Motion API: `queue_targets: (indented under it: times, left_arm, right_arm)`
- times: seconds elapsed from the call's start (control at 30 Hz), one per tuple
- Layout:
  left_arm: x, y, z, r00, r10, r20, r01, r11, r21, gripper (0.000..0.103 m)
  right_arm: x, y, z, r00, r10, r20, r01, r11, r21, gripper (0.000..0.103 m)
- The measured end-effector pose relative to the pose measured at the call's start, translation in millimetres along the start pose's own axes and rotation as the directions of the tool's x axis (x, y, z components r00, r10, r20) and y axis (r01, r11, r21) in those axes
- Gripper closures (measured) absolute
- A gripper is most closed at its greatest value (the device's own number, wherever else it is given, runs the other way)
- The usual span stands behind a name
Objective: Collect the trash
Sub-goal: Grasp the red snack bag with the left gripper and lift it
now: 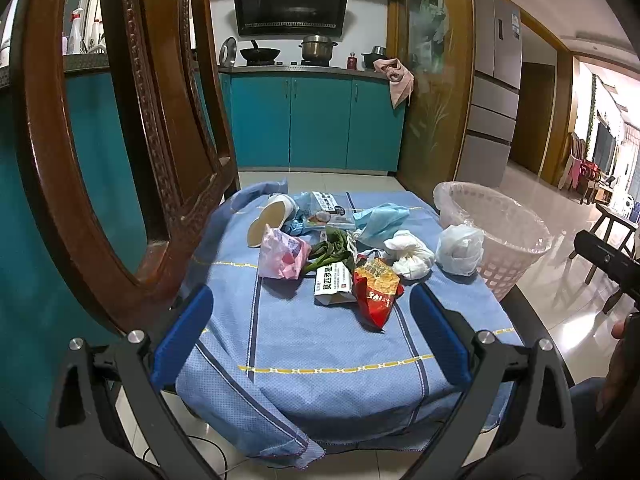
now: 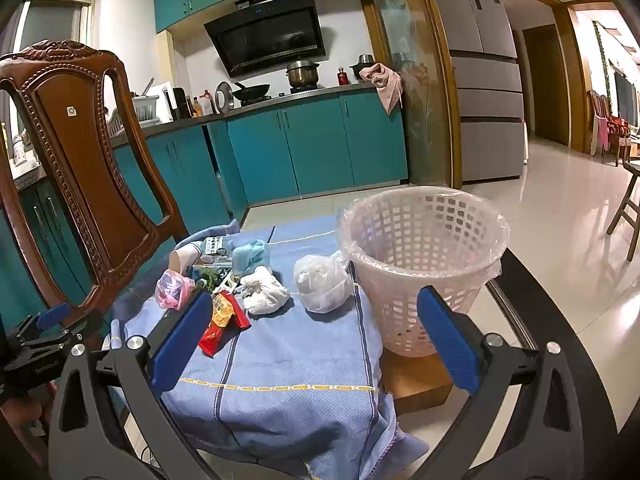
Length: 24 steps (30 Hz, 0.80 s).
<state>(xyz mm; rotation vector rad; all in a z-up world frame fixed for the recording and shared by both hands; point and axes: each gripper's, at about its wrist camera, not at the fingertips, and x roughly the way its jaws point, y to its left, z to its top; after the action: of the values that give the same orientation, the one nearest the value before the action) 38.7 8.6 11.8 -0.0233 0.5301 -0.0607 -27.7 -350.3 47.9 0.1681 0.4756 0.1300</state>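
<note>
Kitchen, trash run not yet begun: both grippers hang short of a desk (image 1: 320, 344) draped in a blue cloth, jaws spread wide, nothing held. Left gripper (image 1: 312, 340) faces the litter pile; right gripper (image 2: 316, 344) sits w/ the lined white basket (image 2: 424, 264) at its 1 o'clock.

The trash lies mid-cloth, none in the basket yet as far as can be seen. Red snack wrapper (image 1: 376, 292) is nearest; beside it at 9 o'clock a white carton (image 1: 334, 284), w/ greens (image 1: 330, 250) at 12. Pink plastic bag (image 1: 282, 258) at far left, wadded white tissue (image 1: 410, 254) and a knotted white bag (image 1: 460, 250) at 3 o'clock, latter just beside the basket. Blue face mask (image 1: 382, 218) and paper cup (image 1: 270, 220) lie behind.

Judged: all light, soft, crushable. Film likely slippery, so pinch wrapper at a crumpled fold, bag at its knot. Cup may roll; grip across the rim.
</note>
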Motion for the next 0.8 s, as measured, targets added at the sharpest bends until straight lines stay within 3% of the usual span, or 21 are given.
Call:
queue_targets:
  times: [0.23, 0.33, 0.43, 0.53, 0.6, 0.73, 0.8]
  left_arm:
    - [4.2, -7.3, -2.2, 1.0, -0.015, -0.02, 0.015, 1.0, 0.024, 0.005]
    - [13.3, -18.4, -1.8, 0.997, -0.057, -0.051, 0.059, 0.997, 0.043, 0.005]
    - [28.6, -30.2, 0.5, 0.991, -0.1, -0.091, 0.105, 0.993, 0.05, 0.011]
    - [54.8, -38.4, 0.7, 0.974, -0.155, -0.168, 0.159, 0.987, 0.011, 0.026]
    - [77.1, -44.5, -0.7, 0.957, -0.17, -0.234, 0.175, 0.985, 0.001, 0.044]
    - [113.5, -41.3, -2.5, 0.935, -0.17, -0.31, 0.152, 0.985, -0.081, 0.055]
    - [130.6, -40.0, -3.8, 0.919, -0.186, -0.347, 0.154, 0.981, -0.116, 0.08]
  right_arm:
    - [1.2, 0.6, -0.2, 1.0, 0.001, -0.003, -0.001, 1.0, -0.002, 0.003]
    - [1.7, 1.2, -0.7, 1.0, 0.006, -0.006, -0.007, 1.0, -0.005, 0.003]
    - [2.6, 2.6, -1.4, 1.0, 0.01, -0.009, -0.01, 1.0, -0.011, 0.003]
    - [2.5, 1.2, -1.0, 1.0, 0.012, -0.01, -0.012, 1.0, -0.008, 0.003]
    - [2.9, 0.6, -0.8, 1.0, 0.012, -0.013, -0.012, 1.0, -0.004, 0.003]
    - [3.4, -0.2, -0.2, 1.0, 0.014, -0.018, -0.014, 1.0, 0.003, 0.003]
    - [3.7, -0.5, 0.1, 1.0, 0.014, -0.02, -0.014, 1.0, 0.002, 0.003]
